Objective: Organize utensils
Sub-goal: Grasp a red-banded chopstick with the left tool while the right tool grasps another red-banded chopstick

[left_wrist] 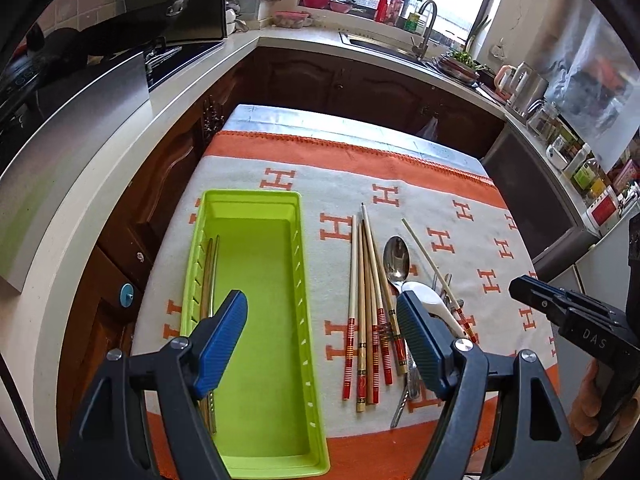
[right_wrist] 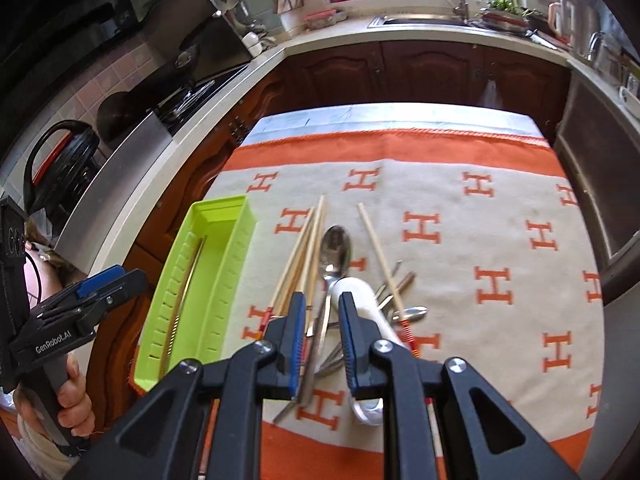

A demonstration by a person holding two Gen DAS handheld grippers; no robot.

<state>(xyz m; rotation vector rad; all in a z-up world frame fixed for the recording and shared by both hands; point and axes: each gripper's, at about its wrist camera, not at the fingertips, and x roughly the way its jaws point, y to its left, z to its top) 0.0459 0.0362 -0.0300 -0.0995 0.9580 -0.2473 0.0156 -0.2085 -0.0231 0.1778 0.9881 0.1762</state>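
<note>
A lime green tray (left_wrist: 252, 196) lies on the left of the orange-and-grey cloth (left_wrist: 460, 200), with a pair of chopsticks (left_wrist: 210, 280) along its left wall. To its right lie several red-ended chopsticks (left_wrist: 362, 300), a metal spoon (left_wrist: 396, 258), a white ceramic spoon (left_wrist: 428, 300) and other cutlery in a loose pile. My left gripper (left_wrist: 320, 296) hangs open and empty over the tray's right wall. My right gripper (right_wrist: 322, 298) hovers above the pile (right_wrist: 308, 236), jaws a narrow gap apart and gripping nothing; the metal spoon (right_wrist: 336, 244) lies on the cloth below.
A dark wood cabinet and pale counter (left_wrist: 120, 184) wrap around the table's left and far sides. A stove is at the left and a sink (left_wrist: 384, 46) at the back. A person's hand (right_wrist: 74, 396) holds the left gripper (right_wrist: 116, 276) beside the tray (right_wrist: 220, 204).
</note>
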